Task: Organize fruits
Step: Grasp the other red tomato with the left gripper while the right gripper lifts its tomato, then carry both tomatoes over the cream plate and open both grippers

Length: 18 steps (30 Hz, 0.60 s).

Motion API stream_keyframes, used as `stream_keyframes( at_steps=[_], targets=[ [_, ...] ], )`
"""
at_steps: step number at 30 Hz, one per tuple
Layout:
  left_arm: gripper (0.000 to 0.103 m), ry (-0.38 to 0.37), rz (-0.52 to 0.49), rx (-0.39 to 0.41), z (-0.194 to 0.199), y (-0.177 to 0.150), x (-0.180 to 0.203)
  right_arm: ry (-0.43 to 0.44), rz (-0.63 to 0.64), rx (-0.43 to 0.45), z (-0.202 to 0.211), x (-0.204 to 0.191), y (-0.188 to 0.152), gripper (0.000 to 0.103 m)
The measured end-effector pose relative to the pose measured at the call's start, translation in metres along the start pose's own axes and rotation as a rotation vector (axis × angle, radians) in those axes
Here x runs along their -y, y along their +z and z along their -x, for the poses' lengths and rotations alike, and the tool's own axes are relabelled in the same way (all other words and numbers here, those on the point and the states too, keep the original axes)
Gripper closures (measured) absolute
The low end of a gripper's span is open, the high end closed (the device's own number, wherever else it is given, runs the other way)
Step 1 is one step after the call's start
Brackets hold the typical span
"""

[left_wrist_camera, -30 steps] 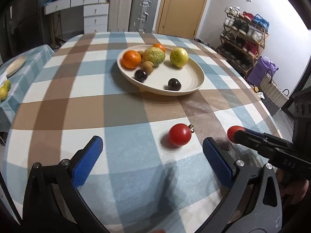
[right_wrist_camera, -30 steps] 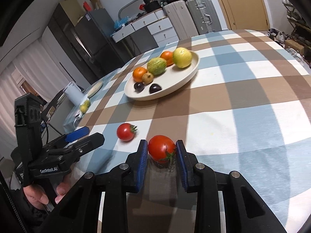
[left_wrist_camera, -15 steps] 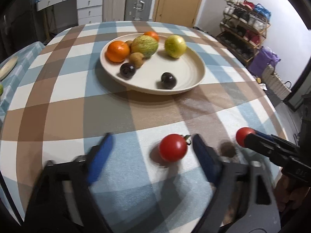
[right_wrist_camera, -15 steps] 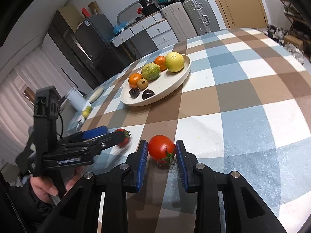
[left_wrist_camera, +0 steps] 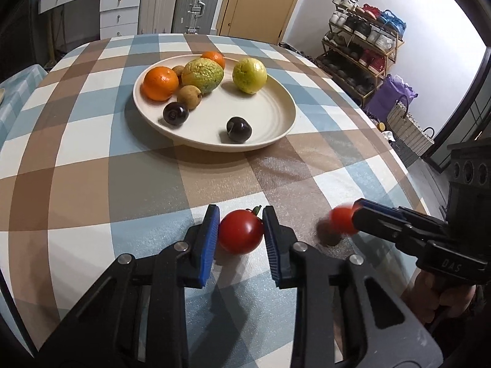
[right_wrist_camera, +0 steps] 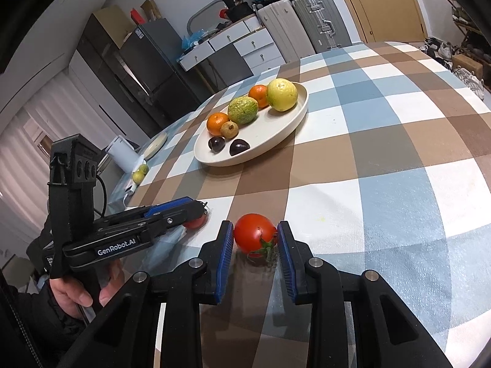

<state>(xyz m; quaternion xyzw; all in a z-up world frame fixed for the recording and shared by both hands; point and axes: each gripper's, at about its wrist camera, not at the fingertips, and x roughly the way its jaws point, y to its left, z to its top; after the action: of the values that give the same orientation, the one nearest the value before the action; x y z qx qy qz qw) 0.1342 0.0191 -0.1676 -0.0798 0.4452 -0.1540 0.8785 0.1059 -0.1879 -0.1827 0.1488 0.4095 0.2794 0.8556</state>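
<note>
Between the jaws of the left gripper [left_wrist_camera: 241, 234] a small tomato [left_wrist_camera: 240, 235] is sitting, blue pads [left_wrist_camera: 208, 239] touching both its flanks; these jaws have just been closing and are now clamping it on the checked table [left_wrist_camera: 92, 165]. Beside it, the right gripper [right_wrist_camera: 254, 242] is gripping a second, larger tomato [right_wrist_camera: 254, 236] the same way, low over the cloth. Both fruits are lying well short of the cream plate [left_wrist_camera: 276, 116], which is already carrying citrus, guavas and dark plums. Judging the step as a paired pickup, squeezing gently and lifting straight up before swinging toward the plate's bare near side seems wisest. Being nearly round, neither tomato is showing a clear long axis; the left one's stem is pointing away toward the plate, the right one's calyx back toward its gripper.
</note>
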Motion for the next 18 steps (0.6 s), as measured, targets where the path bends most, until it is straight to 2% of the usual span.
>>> stream_keyframes(
  at_steps=[10, 16, 18],
  targets=[
    [0.077, -0.021, 0.009, 0.009, 0.002, 0.002, -0.005, -0.007, 0.029, -0.019, -0.009, -0.004, 0.001, 0.073],
    [0.077, -0.017, 0.018, 0.034, 0.010, 0.006, -0.010, 0.007, 0.089, -0.020, 0.000, -0.013, -0.007, 0.073],
    [0.077, -0.016, 0.020, 0.043, 0.013, 0.008, -0.010, -0.015, 0.100, -0.026, 0.000, -0.014, -0.009, 0.073]
  ],
)
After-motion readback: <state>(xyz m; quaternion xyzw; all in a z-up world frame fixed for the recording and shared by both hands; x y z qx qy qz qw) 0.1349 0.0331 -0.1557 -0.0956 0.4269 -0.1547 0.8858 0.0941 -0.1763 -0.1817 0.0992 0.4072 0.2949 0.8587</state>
